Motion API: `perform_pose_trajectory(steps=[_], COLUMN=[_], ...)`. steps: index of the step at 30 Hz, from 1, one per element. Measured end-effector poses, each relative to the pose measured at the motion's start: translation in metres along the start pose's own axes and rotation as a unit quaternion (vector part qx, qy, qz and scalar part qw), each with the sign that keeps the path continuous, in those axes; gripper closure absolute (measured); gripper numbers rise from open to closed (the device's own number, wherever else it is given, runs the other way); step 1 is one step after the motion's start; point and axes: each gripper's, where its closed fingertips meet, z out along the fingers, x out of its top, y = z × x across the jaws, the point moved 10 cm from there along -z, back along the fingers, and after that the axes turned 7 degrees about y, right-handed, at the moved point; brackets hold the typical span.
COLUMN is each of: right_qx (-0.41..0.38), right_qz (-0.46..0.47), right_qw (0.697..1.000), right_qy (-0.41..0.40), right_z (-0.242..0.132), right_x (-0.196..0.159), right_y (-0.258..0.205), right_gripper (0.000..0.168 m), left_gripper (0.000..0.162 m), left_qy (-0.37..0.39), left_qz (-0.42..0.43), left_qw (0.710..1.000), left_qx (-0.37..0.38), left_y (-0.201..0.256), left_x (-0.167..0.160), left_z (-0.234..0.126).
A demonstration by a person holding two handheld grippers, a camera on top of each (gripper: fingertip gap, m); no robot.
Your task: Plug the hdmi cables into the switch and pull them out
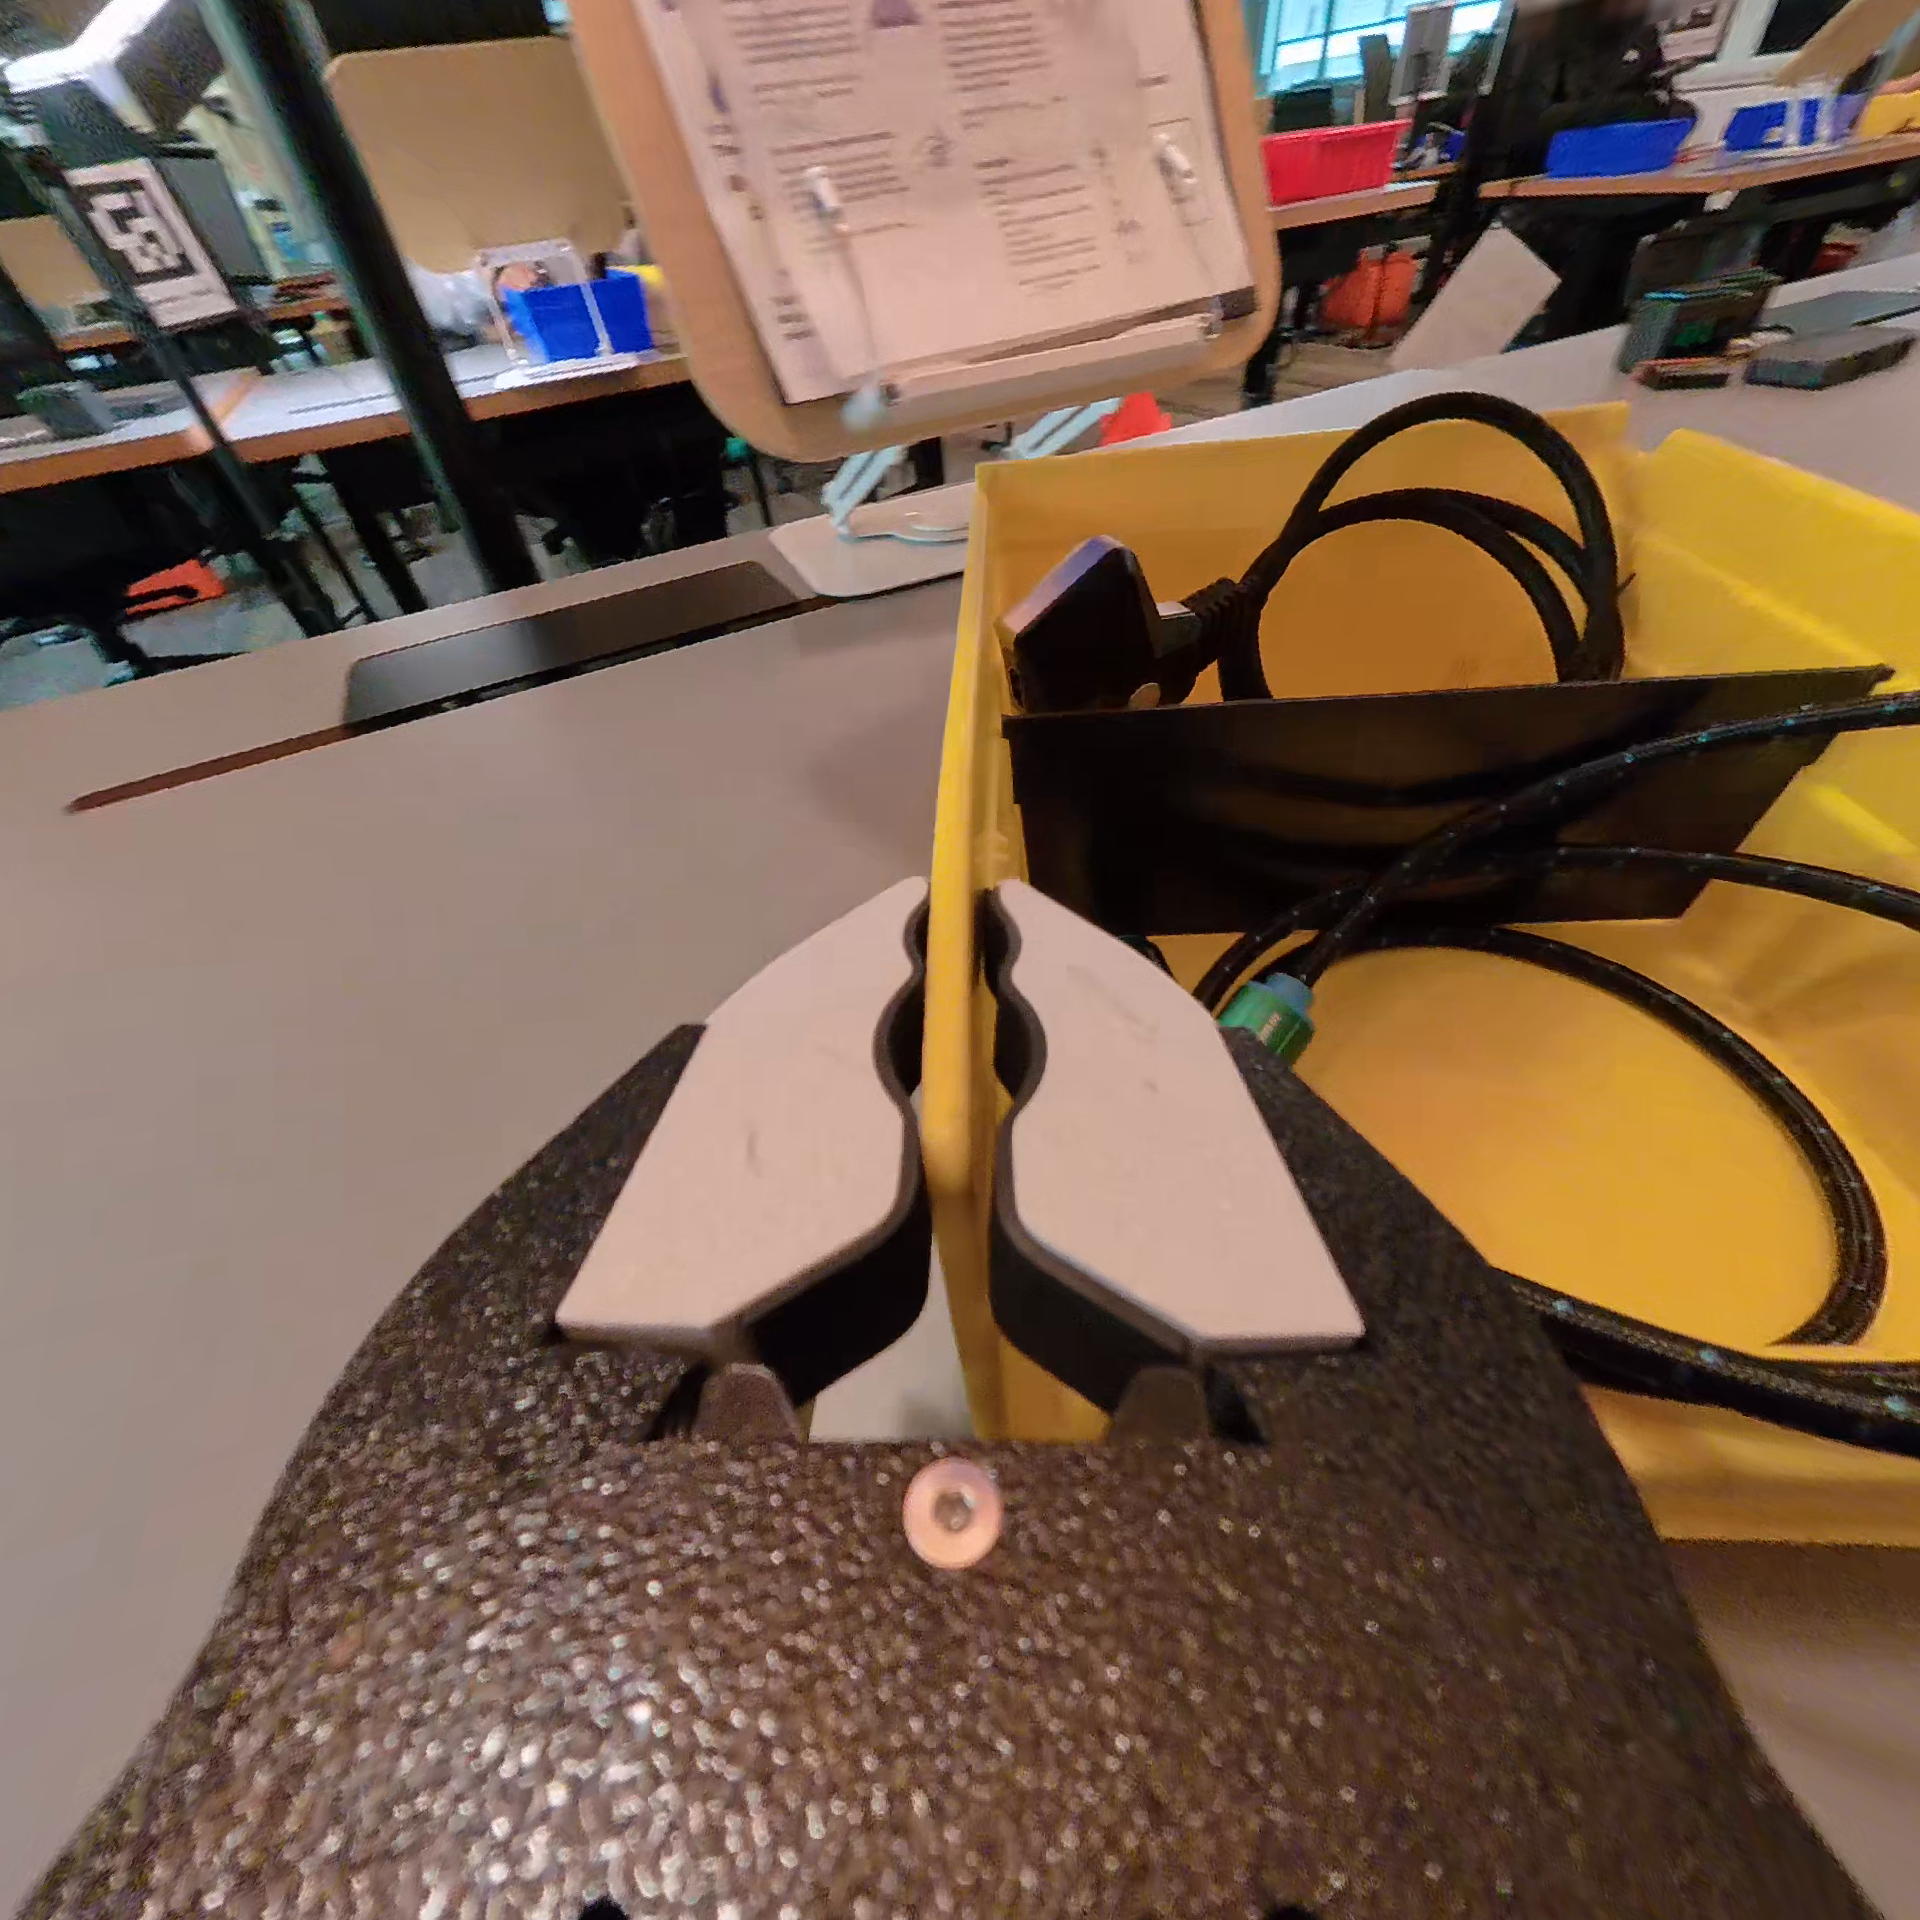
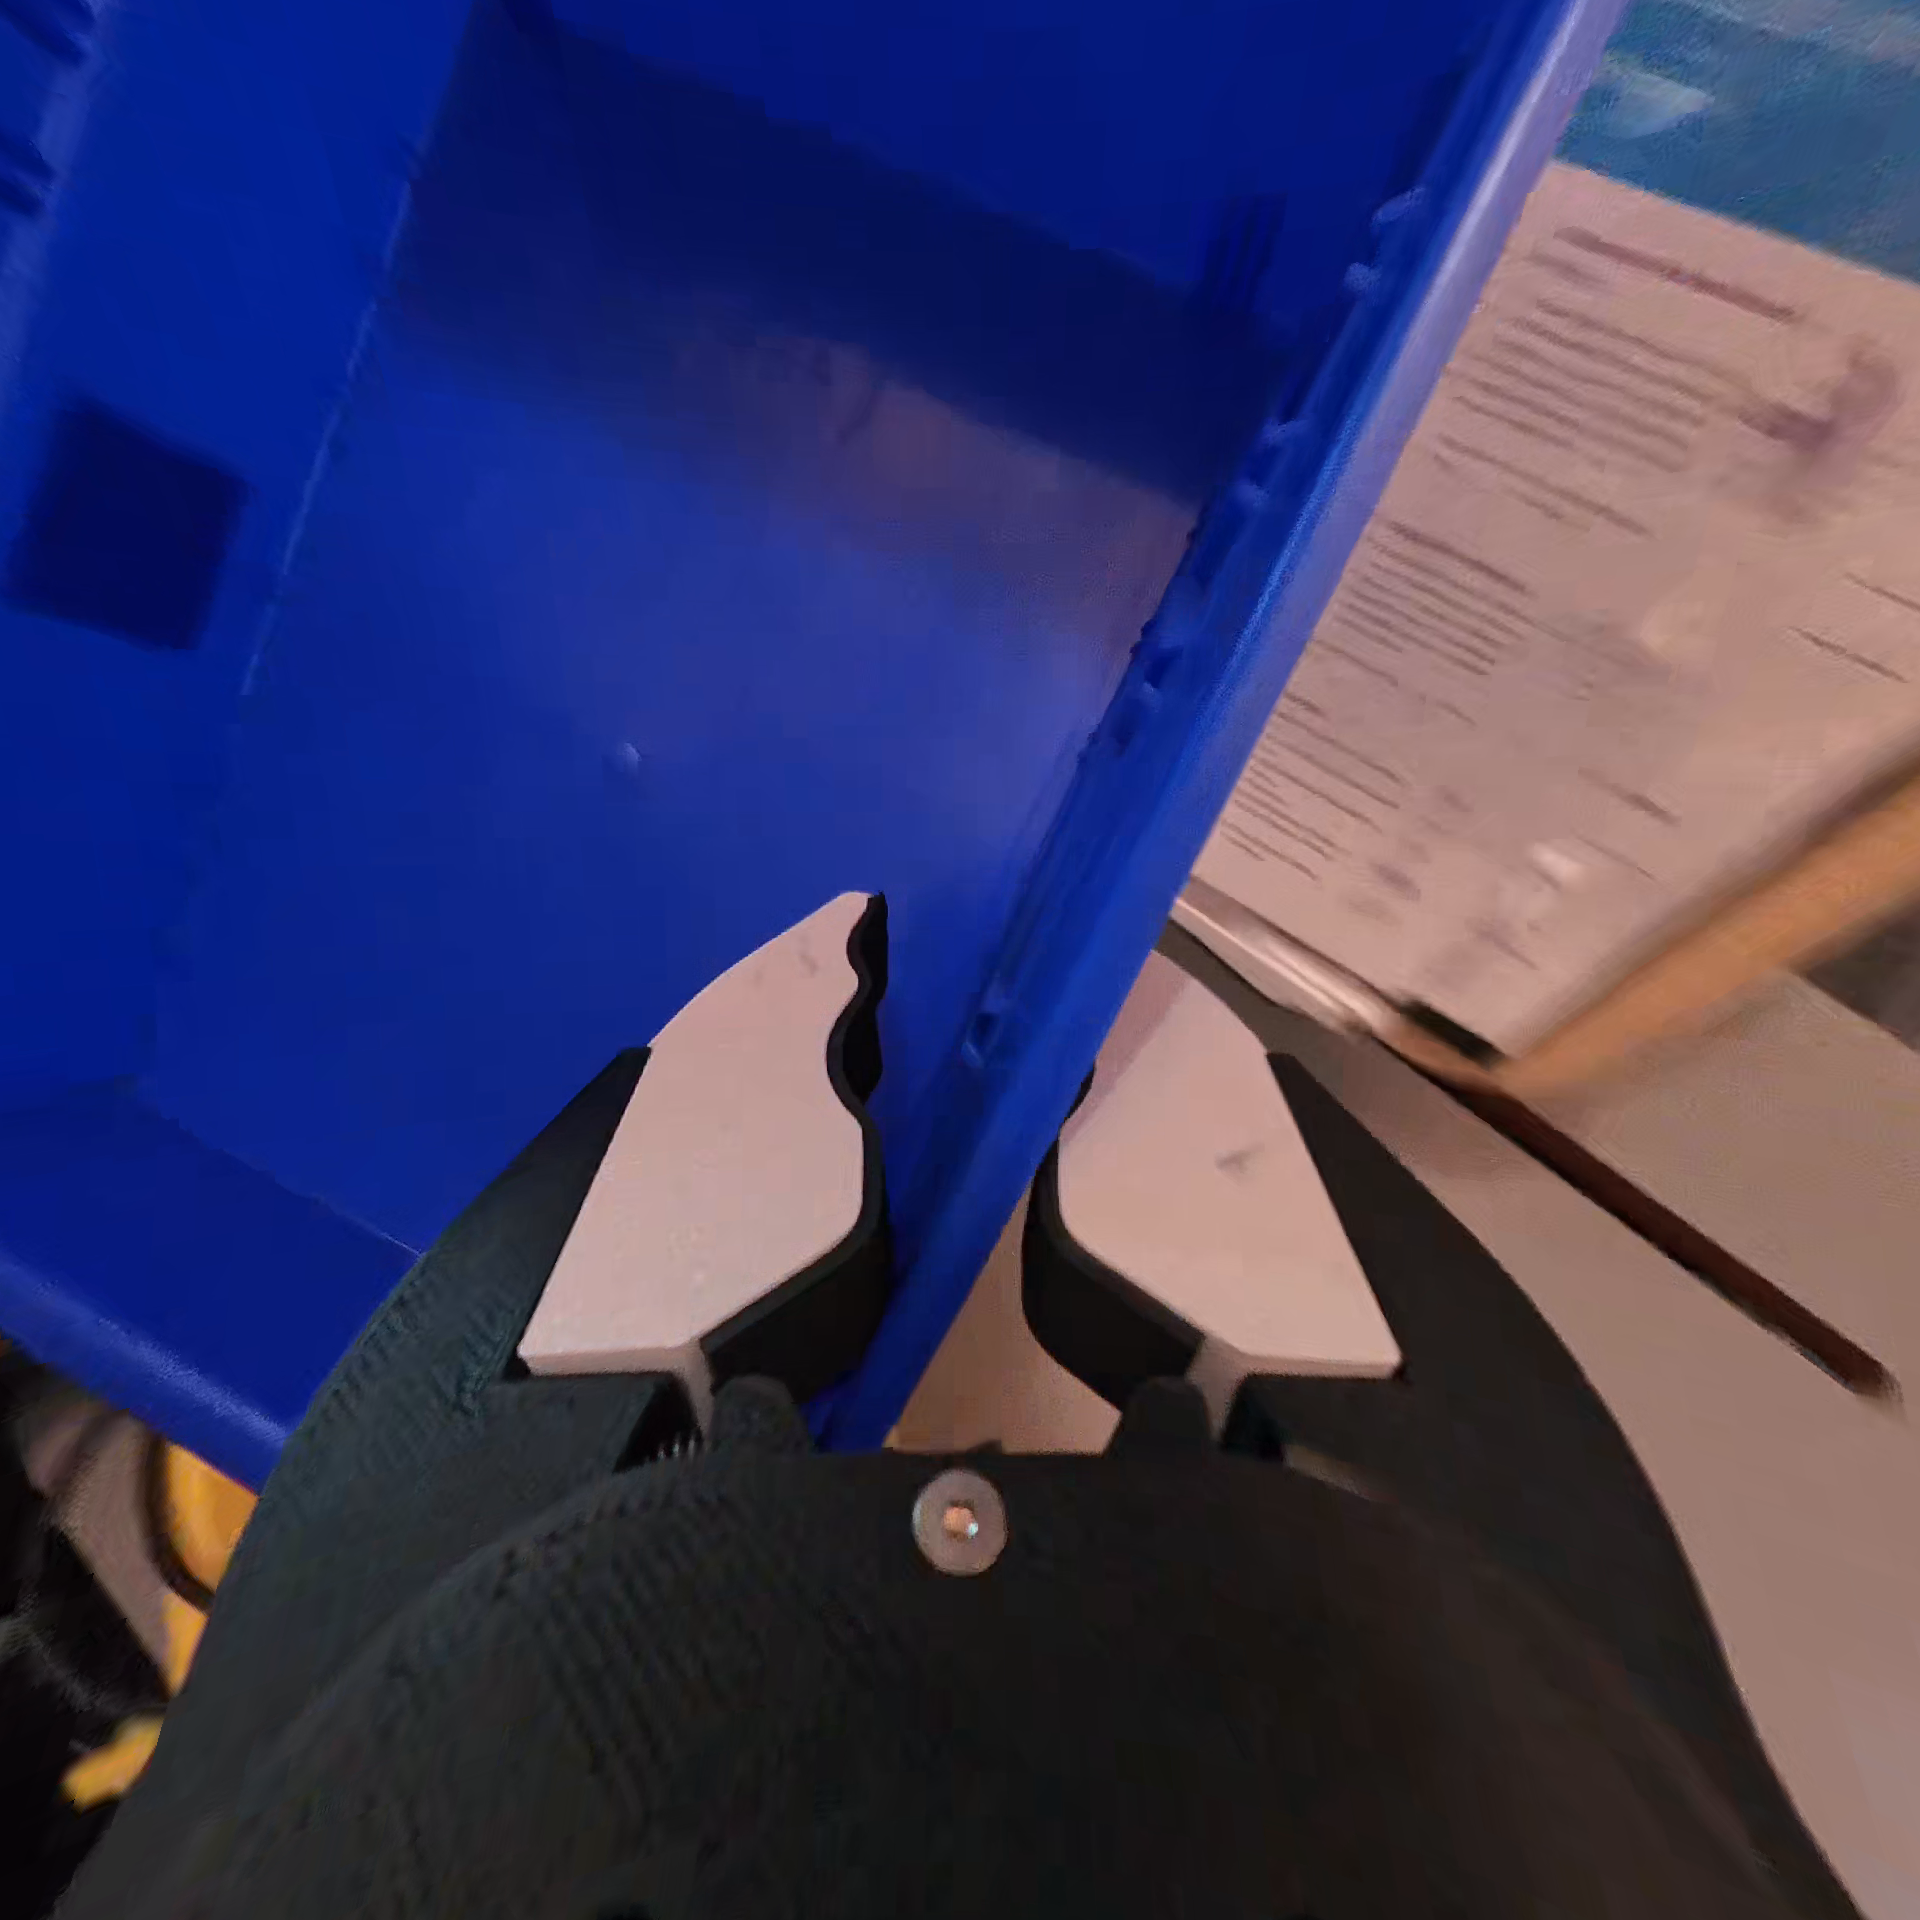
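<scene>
The left gripper (image 1: pixel 954 914) is being held closed on the thin left wall of the open yellow plastic bin (image 1: pixel 1195 499), one grey finger outside and one inside. The bin is sitting on the grey table surface (image 1: pixel 416 935). Inside it, a black braided cable with a flat black plug (image 1: pixel 1101 613) is lying coiled in the far compartment, behind a black plastic divider (image 1: pixel 1403 769) that is spanning the bin from wall to wall. In the near compartment, more black braided cable (image 1: pixel 1766 1122) is lying looped, with a green-collared connector (image 1: pixel 1268 1023) just beside the inner finger. Past the bin's far edge, a tan document stand with printed sheets (image 1: pixel 935 187) is standing. The right gripper (image 2: pixel 997 997) is being held clamped on the side wall of a tilted blue plastic bin (image 2: pixel 623 520). No switch can be made out.
</scene>
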Motion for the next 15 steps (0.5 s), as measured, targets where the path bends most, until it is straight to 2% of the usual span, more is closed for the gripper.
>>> perform_pose_trajectory(steps=[2, 5, 8, 10, 12, 15], right_qx=[-0.056, -0.111, -0.114, -0.121, -0.131, -0.120], right_qz=[0.017, 0.058, 0.113, 0.135, 0.147, 0.174], right_qw=[0.998, 0.991, 0.979, 0.972, 0.967, 0.962], right_qy=[-0.012, -0.054, -0.123, -0.152, -0.161, -0.171], right_z=[-0.041, -0.081, -0.106, -0.120, -0.130, -0.138], right_x=[-0.042, -0.134, -0.228, -0.277, -0.311, -0.339], right_y=[0.038, 0.087, 0.129, 0.149, 0.161, 0.177], right_gripper=[0.141, 0.141, 0.140, 0.140, 0.140, 0.140], left_gripper=[0.157, 0.159, 0.159, 0.159, 0.159, 0.159], left_qy=[-0.003, -0.009, -0.009, -0.008, -0.008, -0.004], left_qz=[-0.026, -0.052, -0.066, -0.082, -0.081, -0.088], left_qw=[1.000, 0.997, 0.992, 0.987, 0.983, 0.978], left_qx=[0.018, 0.058, 0.107, 0.137, 0.164, 0.188], left_y=[-0.018, -0.045, -0.069, -0.082, -0.094, -0.108], left_x=[-0.002, -0.005, -0.008, -0.009, -0.011, -0.012], left_z=[-0.007, -0.022, -0.038, -0.045, -0.048, -0.049])
